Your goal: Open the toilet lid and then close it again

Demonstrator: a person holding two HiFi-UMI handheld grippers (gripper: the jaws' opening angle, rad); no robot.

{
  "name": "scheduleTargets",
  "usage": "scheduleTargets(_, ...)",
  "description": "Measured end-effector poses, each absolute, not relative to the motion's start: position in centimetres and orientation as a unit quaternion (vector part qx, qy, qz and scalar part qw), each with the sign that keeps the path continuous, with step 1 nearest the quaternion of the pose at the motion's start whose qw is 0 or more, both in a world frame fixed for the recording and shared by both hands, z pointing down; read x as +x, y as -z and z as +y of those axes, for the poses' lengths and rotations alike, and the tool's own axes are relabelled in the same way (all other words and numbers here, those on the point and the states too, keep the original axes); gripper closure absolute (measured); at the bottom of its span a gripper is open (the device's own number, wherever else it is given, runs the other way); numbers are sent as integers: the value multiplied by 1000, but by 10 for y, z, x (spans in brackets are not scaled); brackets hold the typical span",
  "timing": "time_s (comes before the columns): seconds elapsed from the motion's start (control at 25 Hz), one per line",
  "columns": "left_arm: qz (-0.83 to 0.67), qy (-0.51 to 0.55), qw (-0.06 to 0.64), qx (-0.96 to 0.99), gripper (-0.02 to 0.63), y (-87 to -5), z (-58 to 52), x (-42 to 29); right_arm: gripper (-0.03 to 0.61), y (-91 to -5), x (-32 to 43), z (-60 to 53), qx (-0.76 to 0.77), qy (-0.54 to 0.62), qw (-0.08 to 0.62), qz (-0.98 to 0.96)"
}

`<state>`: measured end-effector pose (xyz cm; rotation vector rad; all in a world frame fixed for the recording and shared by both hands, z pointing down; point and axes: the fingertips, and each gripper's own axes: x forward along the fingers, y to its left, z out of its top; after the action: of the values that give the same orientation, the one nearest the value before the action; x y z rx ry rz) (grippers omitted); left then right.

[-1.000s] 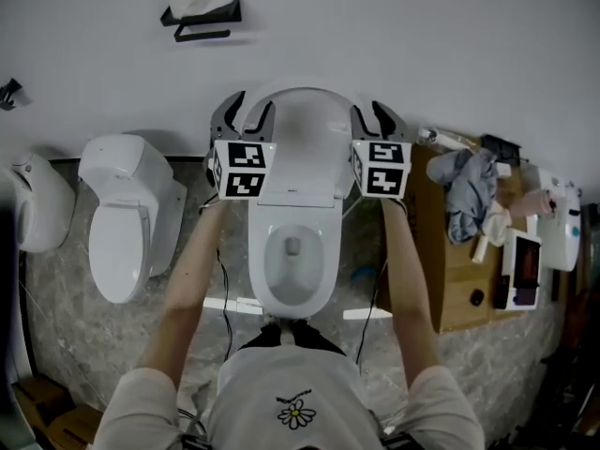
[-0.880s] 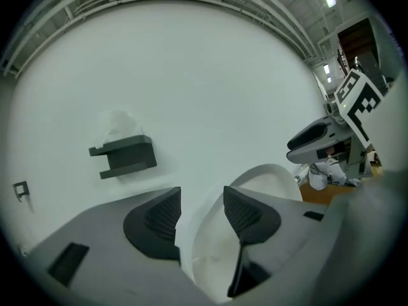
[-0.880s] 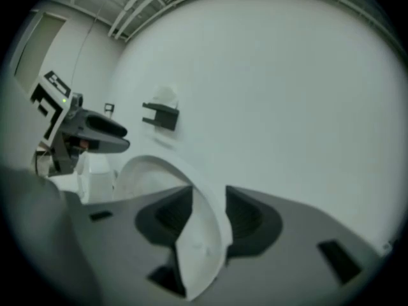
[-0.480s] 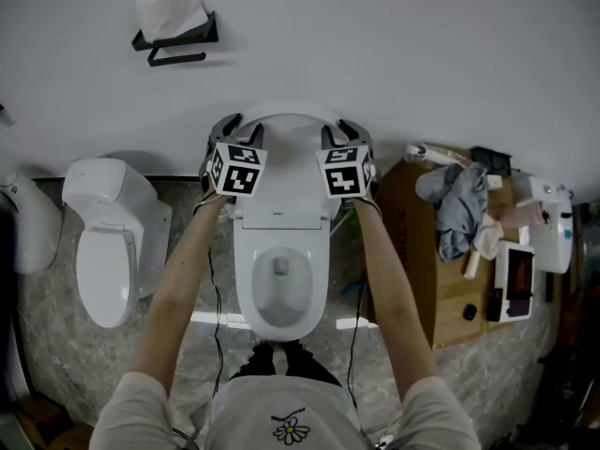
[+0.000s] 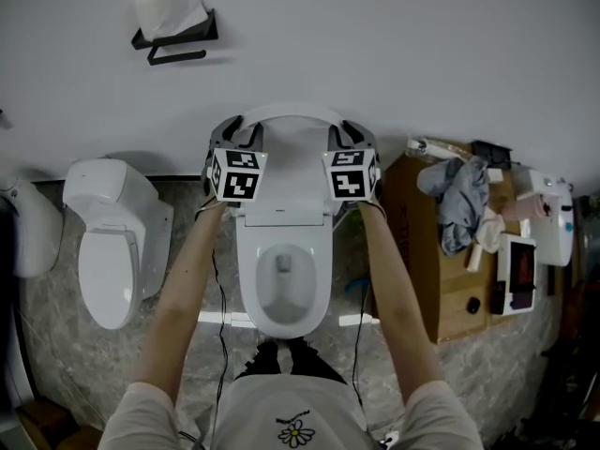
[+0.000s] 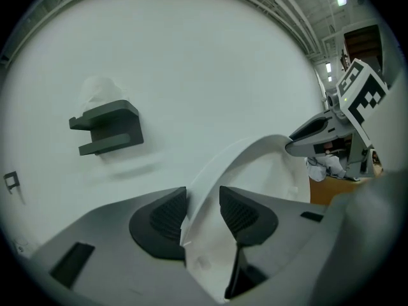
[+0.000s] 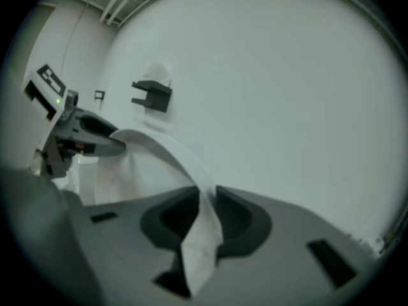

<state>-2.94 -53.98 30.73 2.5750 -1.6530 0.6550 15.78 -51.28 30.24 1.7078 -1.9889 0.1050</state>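
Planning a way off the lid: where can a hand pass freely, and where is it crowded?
Bare: the wall above the lid, between paper holder and cabinet; the floor strip between this toilet and the smaller toilet left of it. Crowded: the cabinet top, piled with a cloth and small items.

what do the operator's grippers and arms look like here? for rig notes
The left gripper and right gripper: grey bodies, black ribbed pads, each carrying a white cube with black square markers. A thin dark cable trails along each bare forearm. Short light sleeves, light shirt with a daisy print. Both sets of jaws are closing, toilet lid rim between them.
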Motion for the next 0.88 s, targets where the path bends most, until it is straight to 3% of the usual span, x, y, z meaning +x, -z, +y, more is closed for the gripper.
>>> scheduleTargets(0.12,-543,-206,0,814,495,-303,-531,-38,483,-301,156,-503,632,-37,253,-732)
scheduleTargets(0.88,-512,-210,-50,832,482,-300,-418,-44,474,-300,148,-390,641,-30,261,-721)
